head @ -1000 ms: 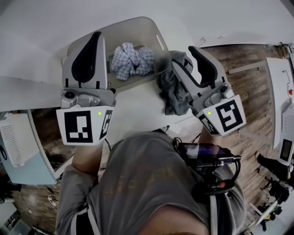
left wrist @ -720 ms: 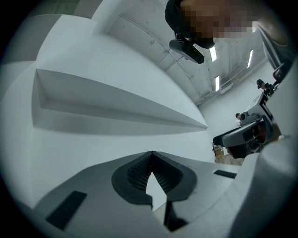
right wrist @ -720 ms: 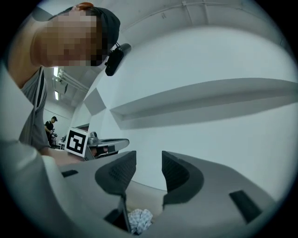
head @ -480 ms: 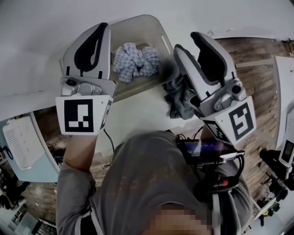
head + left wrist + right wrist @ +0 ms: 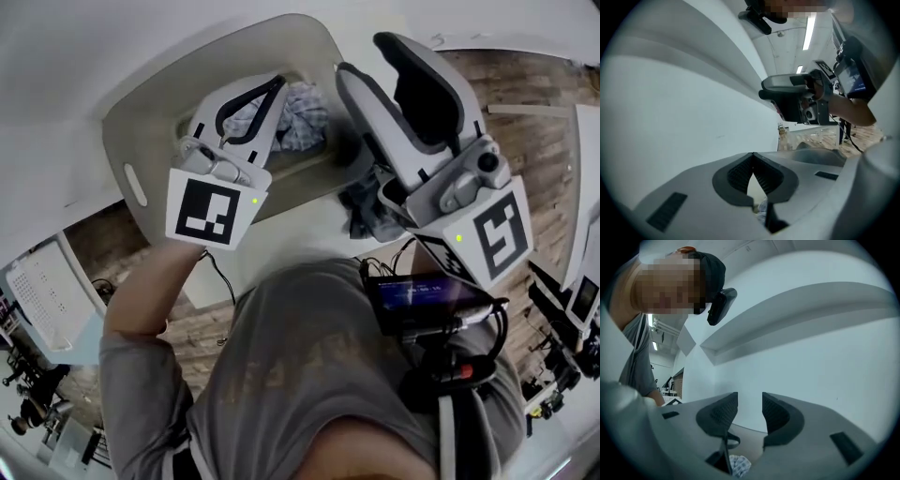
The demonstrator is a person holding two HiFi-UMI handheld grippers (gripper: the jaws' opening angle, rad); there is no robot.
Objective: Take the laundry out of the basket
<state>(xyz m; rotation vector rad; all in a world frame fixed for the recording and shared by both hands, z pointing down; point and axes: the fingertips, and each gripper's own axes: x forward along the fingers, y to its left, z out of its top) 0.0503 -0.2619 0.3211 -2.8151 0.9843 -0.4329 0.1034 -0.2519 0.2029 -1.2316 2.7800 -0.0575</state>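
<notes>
Checked cloth [image 5: 300,112] lies bunched in basket [image 5: 155,108], at the end nearer right hand-held gripper [image 5: 364,56]; no clear long axis. Left hand-held gripper [image 5: 277,84] is nearer: tips over cloth's left part, cloth just ahead and below; contact unclear. Left jaws pressed together, pinching nothing; likely must spread before biting. Right jaws have just been closing partway, gap empty. Dark garment [image 5: 367,214] lies on desk [image 5: 281,234] near front edge.

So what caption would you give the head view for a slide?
Shut left gripper over checked cloth in the basket; a dark garment lies outside on the table.
</notes>
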